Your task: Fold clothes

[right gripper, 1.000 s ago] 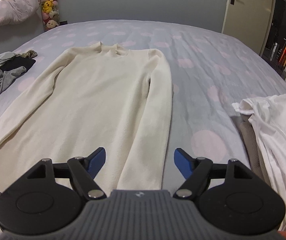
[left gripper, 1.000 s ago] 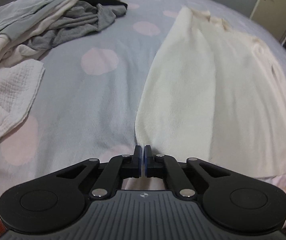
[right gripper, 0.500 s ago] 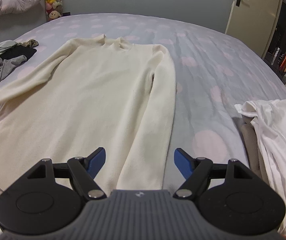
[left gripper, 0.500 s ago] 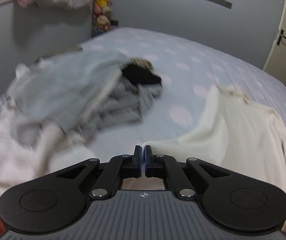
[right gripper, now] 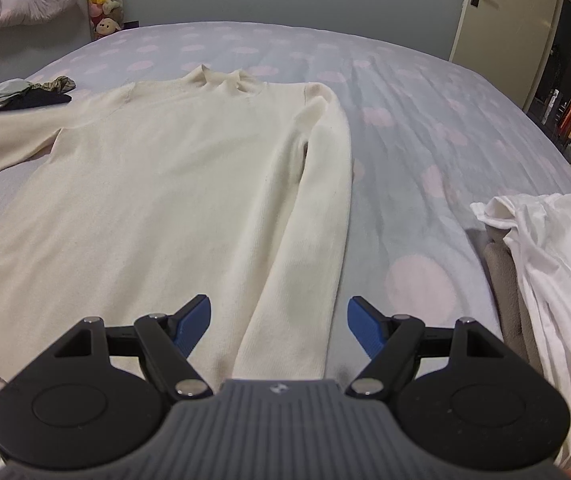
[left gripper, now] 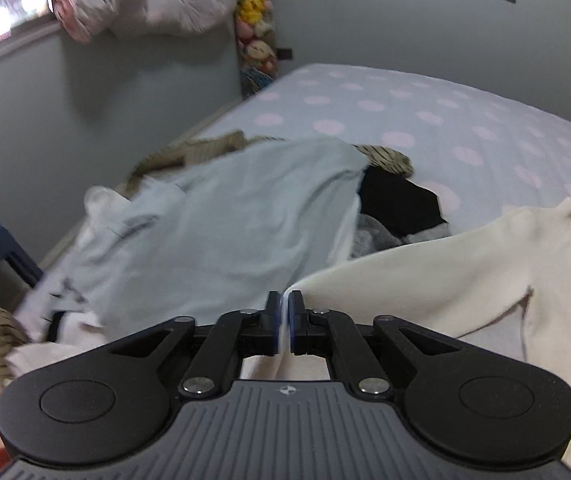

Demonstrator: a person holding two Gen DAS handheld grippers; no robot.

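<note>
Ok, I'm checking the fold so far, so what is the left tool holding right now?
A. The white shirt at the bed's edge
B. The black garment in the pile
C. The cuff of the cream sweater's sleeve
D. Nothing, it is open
C: the left tool is pinched shut on the end of the cream sweater sleeve, which stretches from its pads back to the body.

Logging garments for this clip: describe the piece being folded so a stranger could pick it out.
On the polka-dot bed, between the clothes heaps at either edge, lies a cream sweater. Alone it is spread flat, high-necked and long-sleeved, one sleeve pinched in the left gripper.
</note>
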